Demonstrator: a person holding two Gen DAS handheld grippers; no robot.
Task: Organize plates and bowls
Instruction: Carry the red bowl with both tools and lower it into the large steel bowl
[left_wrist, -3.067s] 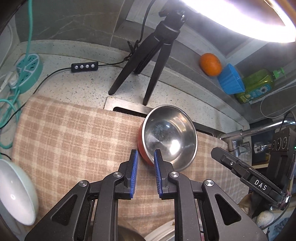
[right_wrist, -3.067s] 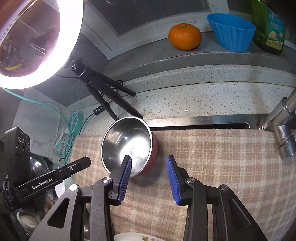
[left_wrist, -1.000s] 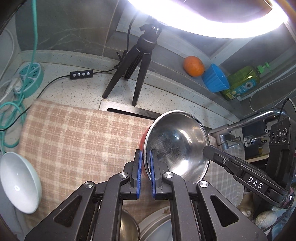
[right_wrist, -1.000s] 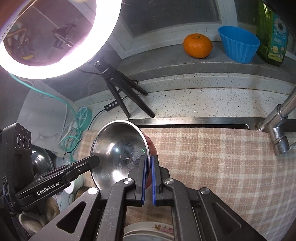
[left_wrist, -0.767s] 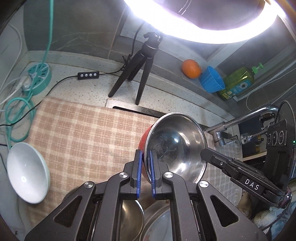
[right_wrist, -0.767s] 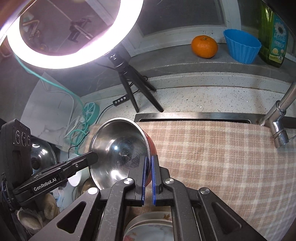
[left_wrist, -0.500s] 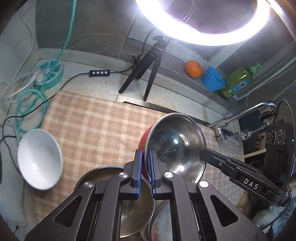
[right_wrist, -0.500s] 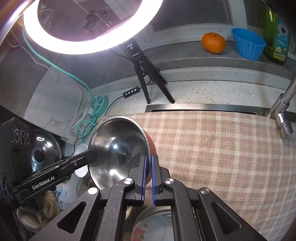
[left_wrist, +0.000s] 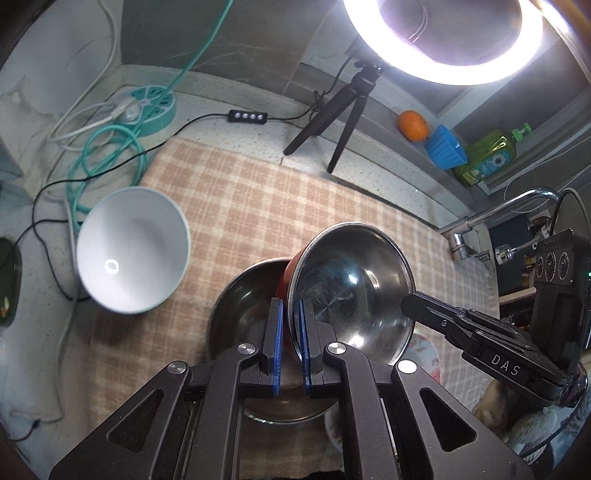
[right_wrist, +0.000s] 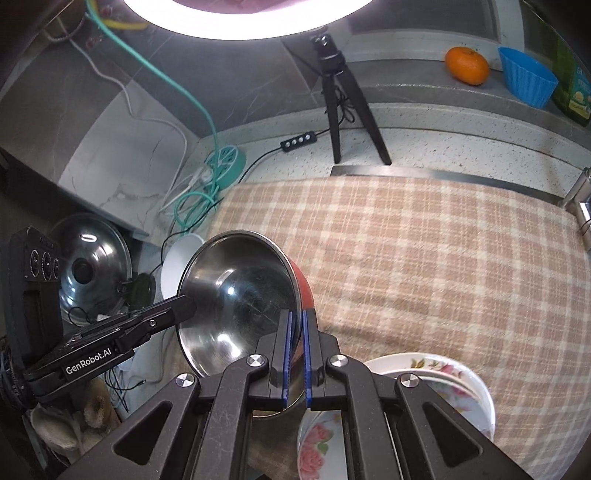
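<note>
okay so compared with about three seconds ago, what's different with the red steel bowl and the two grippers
Then both grippers stood open around the red steel bowl as it sat on the checked cloth. Since then the left gripper and right gripper have each clamped its rim, lifted it and carried it back over a second steel bowl, beside the flowered plates. The white bowl, orange and ring-light tripod stayed put.

Your left gripper (left_wrist: 290, 345) and right gripper (right_wrist: 294, 356) are matte black linkage frames with silver pivot screws and blue ribbed pads on the jaws. One arm reads "GenRobot.AI", the other "DAS"; each rear housing carries three round dials.
</note>
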